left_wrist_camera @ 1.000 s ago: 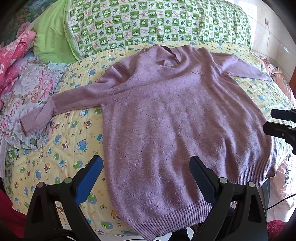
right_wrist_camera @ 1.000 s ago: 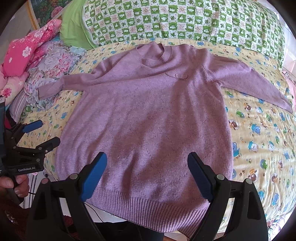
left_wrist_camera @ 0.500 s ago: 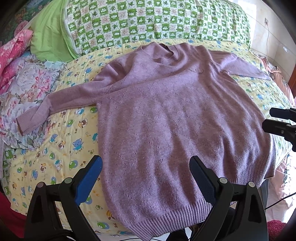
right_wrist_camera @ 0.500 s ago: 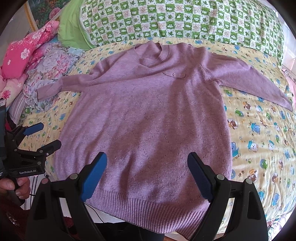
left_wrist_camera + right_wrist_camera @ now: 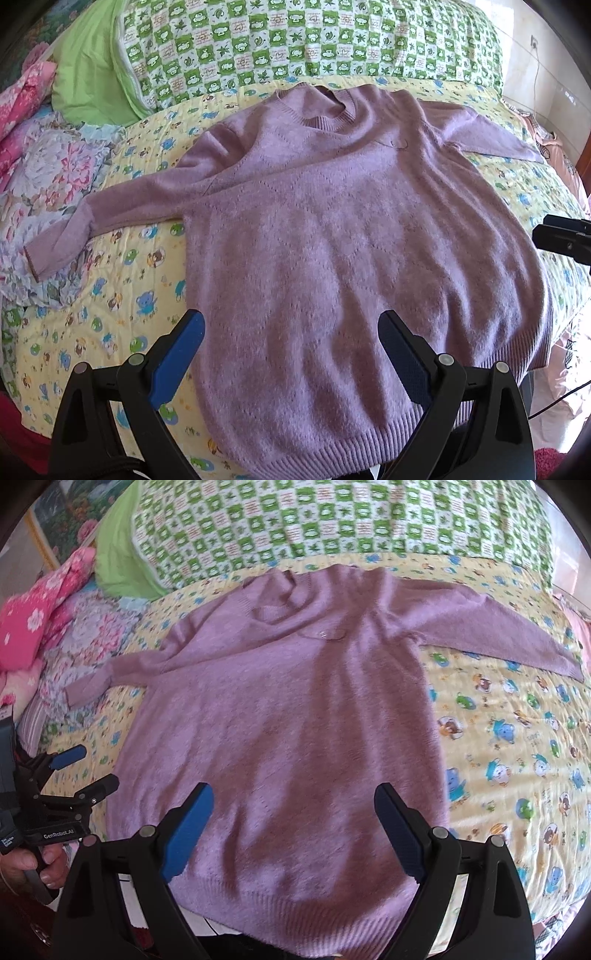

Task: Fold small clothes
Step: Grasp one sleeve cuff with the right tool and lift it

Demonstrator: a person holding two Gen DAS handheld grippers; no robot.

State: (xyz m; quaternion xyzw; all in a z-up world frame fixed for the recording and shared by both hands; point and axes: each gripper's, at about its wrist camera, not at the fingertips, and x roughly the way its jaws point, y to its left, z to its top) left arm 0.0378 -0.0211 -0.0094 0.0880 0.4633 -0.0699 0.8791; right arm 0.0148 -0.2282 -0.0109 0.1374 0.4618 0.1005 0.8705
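Bed (image 5: 110,295) carries purple sweater (image 5: 351,240), flat. Left gripper (image 5: 291,347), right gripper (image 5: 293,821): fingers wide, empty. Risk: single-layer pinch bunches knit.

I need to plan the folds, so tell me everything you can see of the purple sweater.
The purple sweater is a soft, fuzzy-looking knit with a ribbed round collar, ribbed hem and cuffs, and a faint diamond pattern. It lies flat, unfolded and face up on the yellow cartoon-print bedspread, collar toward the green checked pillow, both sleeves spread sideways, hem at the near edge. The left sleeve's cuff rests on floral cloth. Neither open hand-held gripper, left or right, touches it.
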